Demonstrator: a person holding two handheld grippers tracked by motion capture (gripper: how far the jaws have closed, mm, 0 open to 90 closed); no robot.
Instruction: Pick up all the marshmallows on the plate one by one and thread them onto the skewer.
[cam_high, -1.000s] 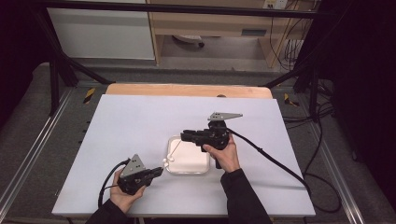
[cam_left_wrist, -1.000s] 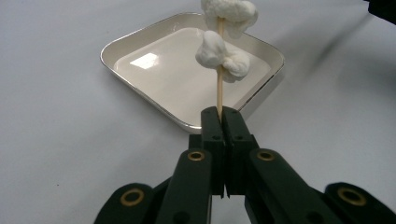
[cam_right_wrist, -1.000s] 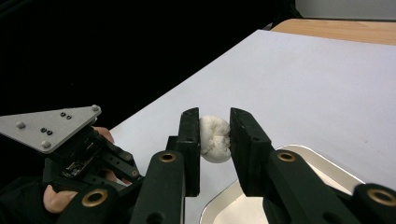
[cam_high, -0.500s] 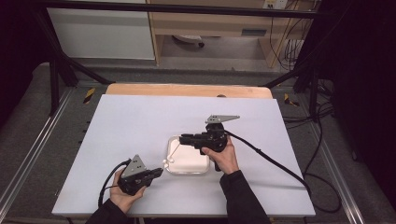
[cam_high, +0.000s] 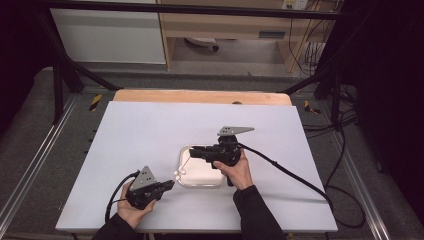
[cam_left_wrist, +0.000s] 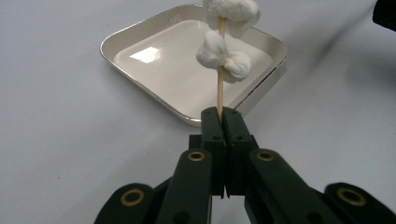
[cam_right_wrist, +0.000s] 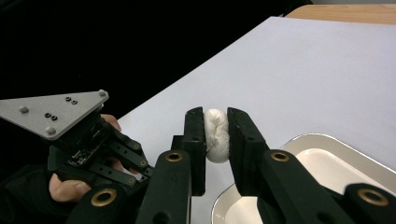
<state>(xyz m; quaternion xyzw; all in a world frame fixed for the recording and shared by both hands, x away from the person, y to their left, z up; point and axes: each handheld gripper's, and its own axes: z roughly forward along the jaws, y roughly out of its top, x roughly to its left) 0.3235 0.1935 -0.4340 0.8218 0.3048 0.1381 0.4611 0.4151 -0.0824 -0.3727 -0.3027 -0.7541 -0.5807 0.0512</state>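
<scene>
My left gripper (cam_left_wrist: 222, 114) is shut on the lower end of a thin wooden skewer (cam_left_wrist: 219, 93). Two white marshmallows (cam_left_wrist: 224, 60) are threaded on the skewer, one above the other. In the high view this gripper (cam_high: 171, 184) sits at the front left of a shallow white tray (cam_high: 200, 172), with the marshmallows (cam_high: 178, 173) over the tray's left rim. My right gripper (cam_right_wrist: 215, 114) is shut on a single marshmallow (cam_right_wrist: 216, 135), which is squeezed flat between its pads. That gripper (cam_high: 192, 150) hovers over the tray and points left, just above the skewer's tip.
The tray (cam_left_wrist: 112, 42) holds nothing and rests mid-table on a white board (cam_high: 150, 130). A wooden strip (cam_high: 200, 96) runs along the board's far edge. Each gripper trails a black cable (cam_high: 285, 172) across the board. Metal rails flank the table.
My right gripper has edged slightly left and toward me with its marshmallow. The left gripper and skewer have stayed in place.
</scene>
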